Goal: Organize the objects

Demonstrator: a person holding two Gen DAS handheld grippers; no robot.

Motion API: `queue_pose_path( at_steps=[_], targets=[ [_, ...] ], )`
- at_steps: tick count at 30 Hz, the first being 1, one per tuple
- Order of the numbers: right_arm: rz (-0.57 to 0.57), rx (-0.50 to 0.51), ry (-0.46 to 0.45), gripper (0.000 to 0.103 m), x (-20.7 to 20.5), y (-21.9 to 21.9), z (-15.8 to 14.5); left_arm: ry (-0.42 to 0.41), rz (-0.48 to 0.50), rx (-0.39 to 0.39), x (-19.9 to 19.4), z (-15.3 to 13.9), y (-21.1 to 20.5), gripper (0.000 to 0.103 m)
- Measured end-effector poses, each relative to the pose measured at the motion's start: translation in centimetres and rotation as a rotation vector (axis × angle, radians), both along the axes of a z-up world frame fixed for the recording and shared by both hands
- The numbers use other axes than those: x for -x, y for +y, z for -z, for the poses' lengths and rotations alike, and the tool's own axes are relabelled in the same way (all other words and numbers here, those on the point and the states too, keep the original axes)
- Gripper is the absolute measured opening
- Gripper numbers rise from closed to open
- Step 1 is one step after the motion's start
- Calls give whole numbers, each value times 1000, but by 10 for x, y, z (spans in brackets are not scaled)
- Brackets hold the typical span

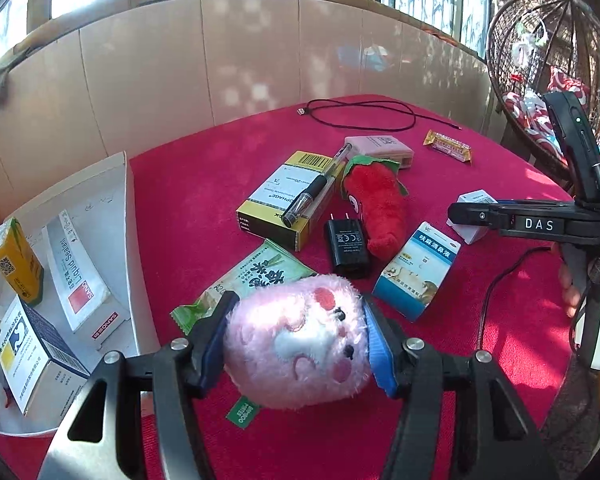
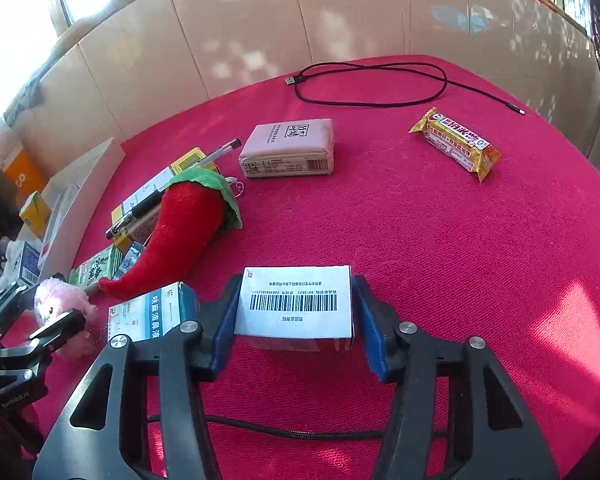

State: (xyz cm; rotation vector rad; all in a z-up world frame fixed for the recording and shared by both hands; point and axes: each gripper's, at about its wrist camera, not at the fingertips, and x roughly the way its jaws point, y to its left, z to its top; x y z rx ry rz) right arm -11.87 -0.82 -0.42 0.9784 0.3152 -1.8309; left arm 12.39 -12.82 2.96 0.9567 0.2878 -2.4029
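Note:
A pink plush toy [image 1: 300, 344] sits low over the red tablecloth [image 1: 204, 184], and the blue pads of my left gripper [image 1: 299, 305] press on both of its sides. The right wrist view shows the same toy [image 2: 62, 300] and left gripper [image 2: 50, 314] at the far left. A small white box with a barcode [image 2: 294, 304] rests on the cloth between the pads of my right gripper [image 2: 296, 284], which touch its two sides. From the left wrist view, the right gripper [image 1: 474, 216] and the white box [image 1: 476, 197] are at the right.
A white open carton [image 1: 129, 208] at the left holds several boxes. On the cloth lie a red chili plush [image 1: 380, 204], a yellow box with a pen [image 1: 284, 204], a black charger [image 1: 347, 250], a blue medicine box [image 1: 416, 270], a pink pack [image 2: 288, 148], a snack bar [image 2: 456, 144] and a cable [image 2: 372, 100].

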Motion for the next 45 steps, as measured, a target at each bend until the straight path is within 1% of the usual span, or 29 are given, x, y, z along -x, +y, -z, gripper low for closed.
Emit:
queue_pose_path(
  at_steps=[4,9,13,17,21,26,34,40,45],
  targets=[
    [16,18,2,52,0,6,-5,47,5,33,-6,-12,11,60],
    [20,50,6,52,-3,11,-16,85,10,71,-9,-24,19,60],
    [30,76,8,52,-4,13,-25,118,-21,89,-18,-33,16,60],
    [33,109,8,52,-3,16,-34,184,-80,71,-37,-46,5,60],
    [15,123,-6,52,-8,15,-38,228,-113,46,-49,-52,-1,60],
    [-27,134,32,52,-22,10,-49,253,-118,55,-56,-57,0,60],
    [-89,183,82,52,-41,7,-80,315,-133,43,-72,-69,0,60],
    [-133,211,93,53,-55,3,-95,352,-154,46,-87,-76,-1,60],
    [-165,216,108,53,-66,-3,-102,370,-175,45,-97,-78,-3,60]
  ],
)
